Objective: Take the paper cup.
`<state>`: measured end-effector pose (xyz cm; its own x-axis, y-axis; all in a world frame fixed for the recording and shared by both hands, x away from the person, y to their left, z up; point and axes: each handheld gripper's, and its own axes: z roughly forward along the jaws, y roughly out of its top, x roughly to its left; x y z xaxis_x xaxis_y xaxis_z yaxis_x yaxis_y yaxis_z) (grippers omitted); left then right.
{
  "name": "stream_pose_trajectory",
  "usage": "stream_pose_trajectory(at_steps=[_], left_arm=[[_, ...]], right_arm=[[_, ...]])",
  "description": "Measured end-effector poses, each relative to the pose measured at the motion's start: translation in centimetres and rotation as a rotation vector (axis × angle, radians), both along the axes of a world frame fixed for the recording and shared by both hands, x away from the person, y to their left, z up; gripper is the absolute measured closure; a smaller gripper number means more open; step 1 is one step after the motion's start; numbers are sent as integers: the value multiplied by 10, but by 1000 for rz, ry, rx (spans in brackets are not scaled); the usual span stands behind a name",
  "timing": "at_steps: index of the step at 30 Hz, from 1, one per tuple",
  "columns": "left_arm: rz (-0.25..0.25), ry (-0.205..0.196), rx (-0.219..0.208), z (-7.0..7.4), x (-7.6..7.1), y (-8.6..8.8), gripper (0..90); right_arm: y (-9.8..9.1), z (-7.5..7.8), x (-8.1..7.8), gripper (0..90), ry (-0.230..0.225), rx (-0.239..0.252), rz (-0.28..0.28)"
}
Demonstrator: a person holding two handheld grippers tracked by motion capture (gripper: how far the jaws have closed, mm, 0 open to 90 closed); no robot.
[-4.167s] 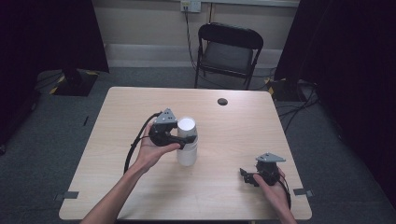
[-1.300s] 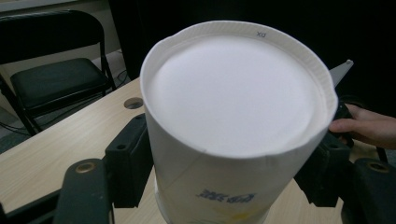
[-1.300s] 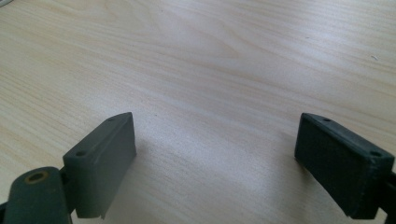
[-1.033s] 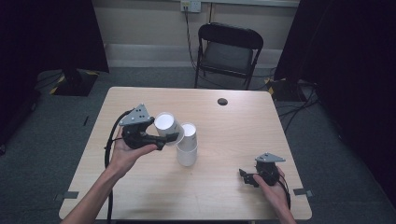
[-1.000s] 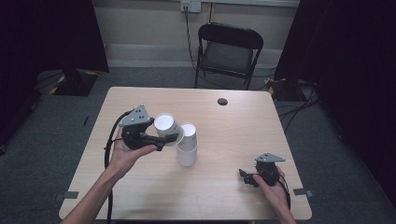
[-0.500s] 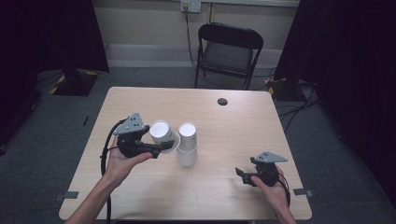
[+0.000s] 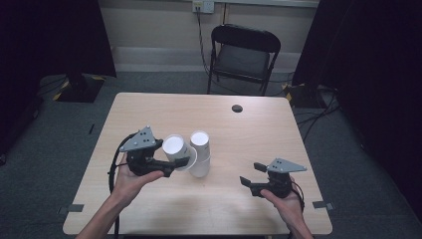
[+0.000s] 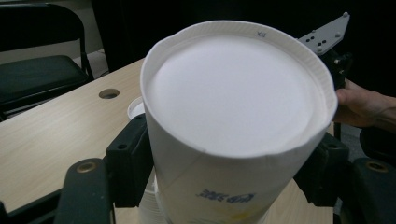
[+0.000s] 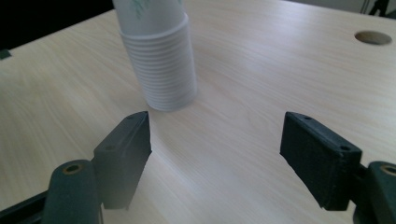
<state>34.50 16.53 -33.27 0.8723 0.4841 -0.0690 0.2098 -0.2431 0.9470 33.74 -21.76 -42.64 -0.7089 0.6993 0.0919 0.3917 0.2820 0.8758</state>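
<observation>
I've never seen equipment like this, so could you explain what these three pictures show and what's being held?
No robot here: a person holds a two-jaw tool in each hand. One picture looks down from above the wooden table; the other two come from cameras riding on each tool, looking along its black jaws. The left gripper is clamped on a white paper cup, tilted beside a stack of paper cups standing on the table. The right gripper is open, nothing between its jaws, pointing toward that stack. The table has a small round hole, and a black folding chair stands behind it.

Cup (image 8: 238, 126) rim mark — unreadable
</observation>
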Motion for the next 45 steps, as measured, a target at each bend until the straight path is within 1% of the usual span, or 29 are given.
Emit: stream_pose_trajectory(at_steps=[1,2,3,7,8,9,10,12,13,16,19,21,22,23,25,26,27,28,29,30,34,35,36,38,40,41,42,44,45], left_arm=[[0,0,0,0,0,0,308],[0,0,-1,1,-1,0,308],[-9,2,-4,2,-1,-1,308],[-18,1,-7,5,-6,-4,308],[-18,1,-7,5,-6,-4,308],[-13,2,-8,5,-6,-4,308],[-10,4,-8,6,-6,-4,309],[0,9,-11,6,-6,-2,309],[0,9,-11,6,-6,-2,309],[1,17,-39,5,-7,2,310],[8,17,-33,6,-9,3,310],[4,17,-44,8,-11,6,310],[2,18,-52,9,-12,6,310],[2,16,-50,10,-13,7,310],[-3,13,-60,13,-14,8,310],[-6,11,-66,15,-14,9,310],[-6,8,-76,16,-16,8,310],[-8,8,-79,17,-16,8,311],[-14,6,-83,18,-16,8,311],[-19,5,-82,19,-17,7,311],[-27,7,-86,19,-18,4,311],[-32,12,-84,19,-18,3,311],[-39,9,-80,19,-19,2,311],[-45,9,-78,19,-19,1,311],[-46,14,-82,18,-19,-1,311],[-52,18,-83,18,-20,-1,311],[-59,14,-89,18,-20,-3,311],[-62,14,-83,18,-20,-3,311],[-63,16,-90,18,-20,-3,311]], right_arm=[[0,0,0,243,0,0,0],[3,3,-1,244,-8,4,11],[7,7,-1,244,-15,8,20],[24,24,-2,245,-47,35,72],[24,24,-2,245,-47,35,72],[28,27,-2,245,-54,39,82],[36,34,-3,245,-67,47,109],[41,37,-4,246,-73,51,126],[41,37,-4,246,-73,51,126],[54,43,-4,257,-77,60,157],[59,46,-3,265,-78,61,169],[65,50,-4,280,-84,72,182],[69,53,-4,281,-91,75,189],[75,58,-4,282,-98,80,204],[80,63,-4,293,-110,87,220],[80,63,-4,293,-110,87,220],[82,66,-4,299,-114,98,228],[87,71,-4,311,-128,103,240],[87,71,-4,311,-128,103,240],[92,76,-4,330,-144,116,258],[100,81,-2,373,-157,131,285],[100,81,-2,373,-157,131,285],[104,81,-1,391,-161,127,292],[105,80,-1,396,-159,132,295],[107,78,0,423,-160,141,312],[107,78,0,423,-160,141,312],[108,77,-2,436,-166,140,324],[109,77,-2,437,-168,138,323],[109,76,-3,443,-173,139,327]])
